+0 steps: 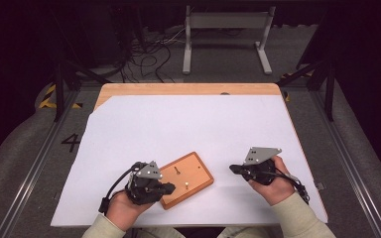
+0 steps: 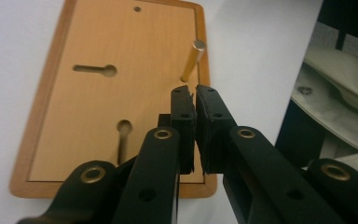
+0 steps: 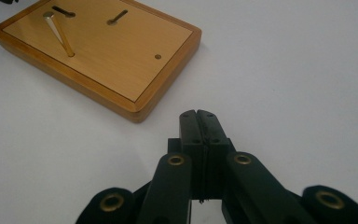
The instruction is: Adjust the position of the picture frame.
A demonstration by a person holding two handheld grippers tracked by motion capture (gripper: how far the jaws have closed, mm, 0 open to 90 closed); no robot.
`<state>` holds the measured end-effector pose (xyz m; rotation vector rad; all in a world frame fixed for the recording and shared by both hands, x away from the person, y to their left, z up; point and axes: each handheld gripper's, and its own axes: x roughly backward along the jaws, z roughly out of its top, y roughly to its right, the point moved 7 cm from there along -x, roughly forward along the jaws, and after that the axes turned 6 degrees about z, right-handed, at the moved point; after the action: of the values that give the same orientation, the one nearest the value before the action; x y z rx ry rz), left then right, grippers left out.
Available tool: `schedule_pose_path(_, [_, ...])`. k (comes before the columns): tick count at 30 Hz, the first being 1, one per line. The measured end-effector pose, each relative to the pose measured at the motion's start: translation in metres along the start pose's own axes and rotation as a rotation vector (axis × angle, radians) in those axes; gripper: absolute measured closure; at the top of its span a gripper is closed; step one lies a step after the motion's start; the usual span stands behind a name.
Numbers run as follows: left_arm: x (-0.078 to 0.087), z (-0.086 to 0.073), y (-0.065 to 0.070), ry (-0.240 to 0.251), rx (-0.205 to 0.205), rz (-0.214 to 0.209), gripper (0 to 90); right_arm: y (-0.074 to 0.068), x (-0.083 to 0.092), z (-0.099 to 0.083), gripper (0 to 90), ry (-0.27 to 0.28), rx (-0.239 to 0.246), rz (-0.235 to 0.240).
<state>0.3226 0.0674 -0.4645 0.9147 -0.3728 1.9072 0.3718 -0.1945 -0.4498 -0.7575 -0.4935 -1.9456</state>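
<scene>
A wooden board point(image 1: 186, 180) is lying at a slant on the white sheet point(image 1: 188, 129) covering the table, near the front edge and left of centre. A brass pin point(image 2: 192, 60) is standing upright in a hole near the board's right edge. The left gripper point(image 2: 195, 93) is hovering over the board's near corner, just short of the pin, its jaws nearly closed with a thin gap and gripping nothing. The right gripper point(image 3: 198, 116) is resting to the right, well apart from the board, its jaws pressed fully together and empty.
</scene>
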Motion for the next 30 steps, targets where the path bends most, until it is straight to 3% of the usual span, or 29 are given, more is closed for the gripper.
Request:
schedule_pose_path(4, [-0.005, -0.003, 0.005, -0.022, -0.003, -0.03, 85.9, 0.0, -0.001, 0.0, 90.0, -0.003, 0.0, 0.001])
schedule_pose_path(11, [-0.023, -0.01, 0.018, -0.099, -0.051, -0.081, 85.8, 0.001, -0.002, -0.001, 90.0, -0.004, -0.004, 0.005])
schedule_pose_path(18, [-0.031, -0.016, 0.022, -0.158, -0.079, -0.087, 84.8, 0.0, -0.002, -0.001, 90.0, 0.001, -0.004, 0.012])
schedule_pose_path(20, [-0.031, -0.017, 0.021, -0.169, -0.1, -0.065, 87.4, 0.001, -0.001, -0.001, 90.0, 0.003, -0.006, 0.012])
schedule_pose_path(22, [-0.032, -0.018, 0.022, -0.169, -0.089, -0.074, 89.4, 0.001, -0.001, -0.001, 90.0, 0.006, -0.008, 0.012])
schedule_pose_path(24, [-0.032, -0.018, 0.019, -0.169, -0.093, -0.046, 89.4, 0.001, -0.001, -0.001, 90.0, 0.005, -0.007, 0.014])
schedule_pose_path(26, [-0.031, -0.019, 0.011, -0.167, -0.083, -0.01, 89.4, 0.0, -0.002, 0.0, 90.0, 0.004, -0.006, 0.015])
schedule_pose_path(30, [-0.028, -0.022, -0.005, -0.147, -0.034, 0.02, 89.3, 0.0, -0.003, 0.0, 90.0, 0.003, -0.004, 0.016])
